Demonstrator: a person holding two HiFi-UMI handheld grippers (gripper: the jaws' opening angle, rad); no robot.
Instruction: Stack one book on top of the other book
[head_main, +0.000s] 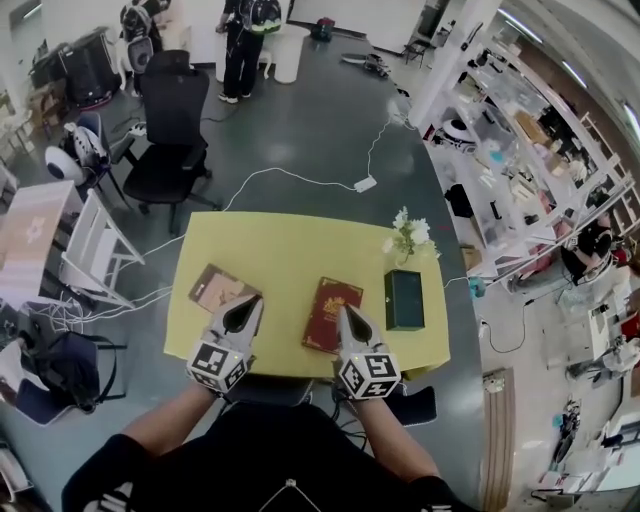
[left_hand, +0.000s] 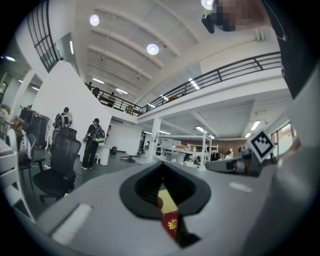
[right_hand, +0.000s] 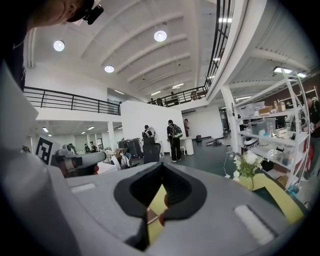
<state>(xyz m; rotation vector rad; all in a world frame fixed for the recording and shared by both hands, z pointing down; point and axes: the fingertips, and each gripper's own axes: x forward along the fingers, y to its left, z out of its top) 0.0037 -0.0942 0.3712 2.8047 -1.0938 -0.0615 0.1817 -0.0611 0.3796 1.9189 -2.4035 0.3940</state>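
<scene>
While both books lie flat and well apart on the yellow table (head_main: 290, 245), the head view shows the left gripper (head_main: 243, 312) with its tips over the near corner of the brown book (head_main: 218, 286) and the right gripper (head_main: 350, 322) over the near right part of the red book (head_main: 328, 305). A dark green box (head_main: 404, 299) and some white flowers (head_main: 408, 233) stand further right. Neither book is lifted, so the stacking looks not yet begun.

In the left gripper view the jaws meet tip to tip with nothing between them. Below them a strip of red cover with a gold emblem shows against the table.

In the right gripper view the jaws are likewise pressed together and empty. Yellow table and a dark book corner, which book I cannot tell, show under them.

To do the pick well, I judge one gripper must first spread its jaws, then come in low at a book's near edge so that one pad slips beneath the cover. The book should be lifted level, carried over the other, squared to its edges and lowered flat before letting go.
</scene>
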